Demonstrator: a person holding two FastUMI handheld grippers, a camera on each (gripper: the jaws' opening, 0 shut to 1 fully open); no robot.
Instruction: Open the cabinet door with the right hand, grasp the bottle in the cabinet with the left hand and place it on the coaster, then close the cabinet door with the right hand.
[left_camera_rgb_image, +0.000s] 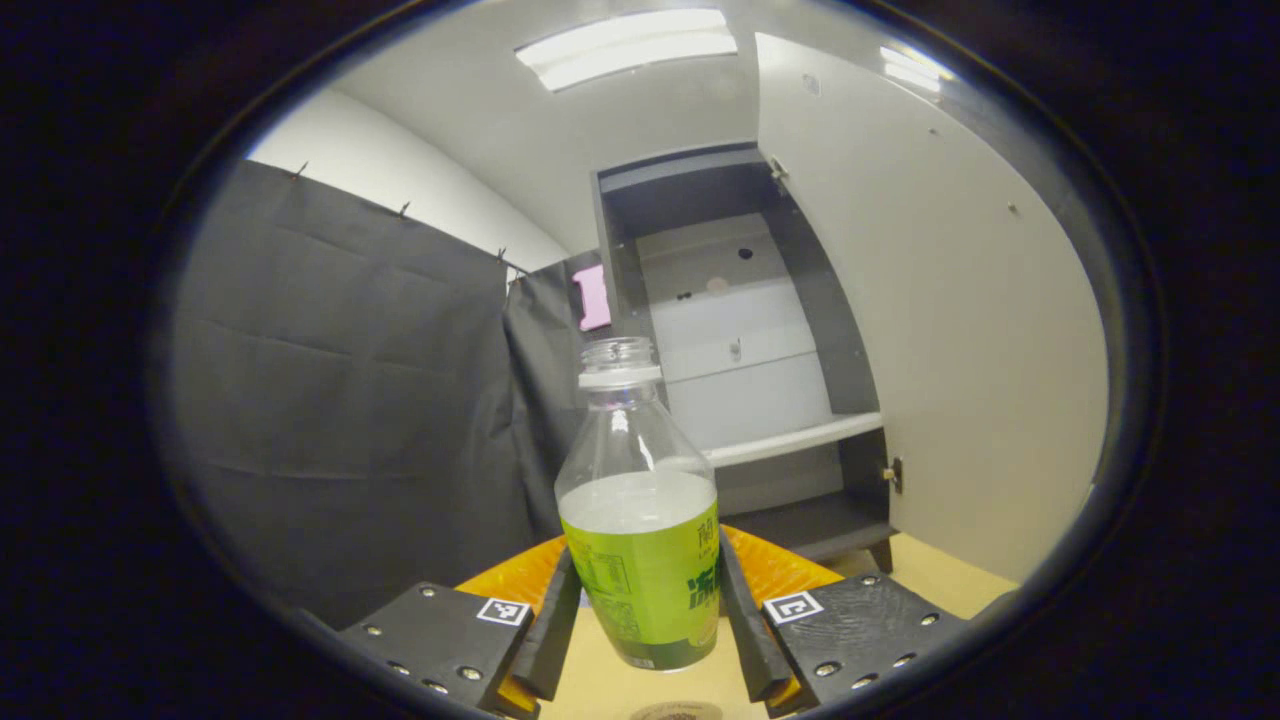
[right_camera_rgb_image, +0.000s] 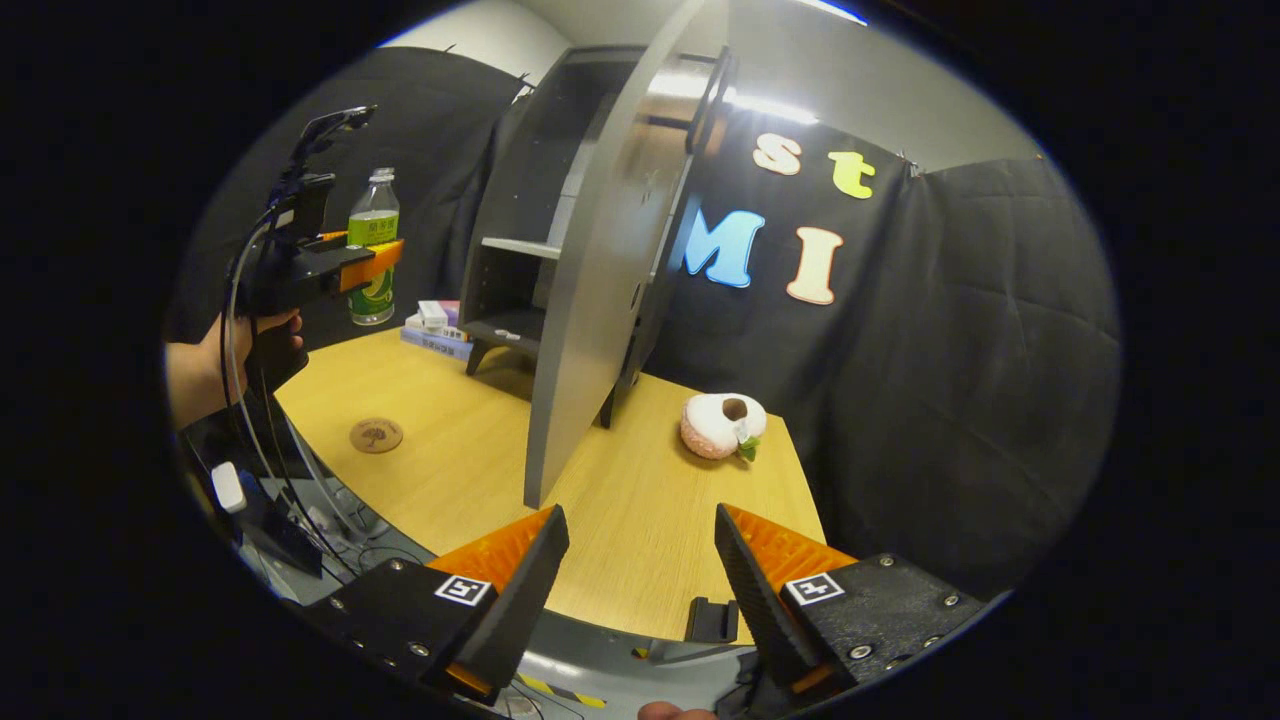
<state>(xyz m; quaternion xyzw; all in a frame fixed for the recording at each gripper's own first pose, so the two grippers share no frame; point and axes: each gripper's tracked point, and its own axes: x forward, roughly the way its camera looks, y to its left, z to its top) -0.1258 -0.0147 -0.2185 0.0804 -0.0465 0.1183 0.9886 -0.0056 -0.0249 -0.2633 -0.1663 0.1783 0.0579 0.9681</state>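
A clear bottle (left_camera_rgb_image: 640, 520) with a green label and no cap stands between the fingers of my left gripper (left_camera_rgb_image: 648, 625), which is shut on it. The right gripper view shows that bottle (right_camera_rgb_image: 372, 245) held in the air by the left gripper (right_camera_rgb_image: 365, 265) above the table's far left side. A round brown coaster (right_camera_rgb_image: 376, 435) lies on the wooden table (right_camera_rgb_image: 640, 540) below it; its rim (left_camera_rgb_image: 676, 711) peeks in at the bottom of the left gripper view. The grey cabinet (right_camera_rgb_image: 520, 250) stands with its door (right_camera_rgb_image: 600, 290) swung wide. My right gripper (right_camera_rgb_image: 640, 585) is open over the table's near edge.
A pink and white plush toy (right_camera_rgb_image: 722, 425) lies on the table right of the cabinet door. A small stack of books (right_camera_rgb_image: 437, 330) sits left of the cabinet's foot. Cables and a device (right_camera_rgb_image: 250, 500) hang off the table's left edge. A hand (right_camera_rgb_image: 235, 345) holds the left gripper.
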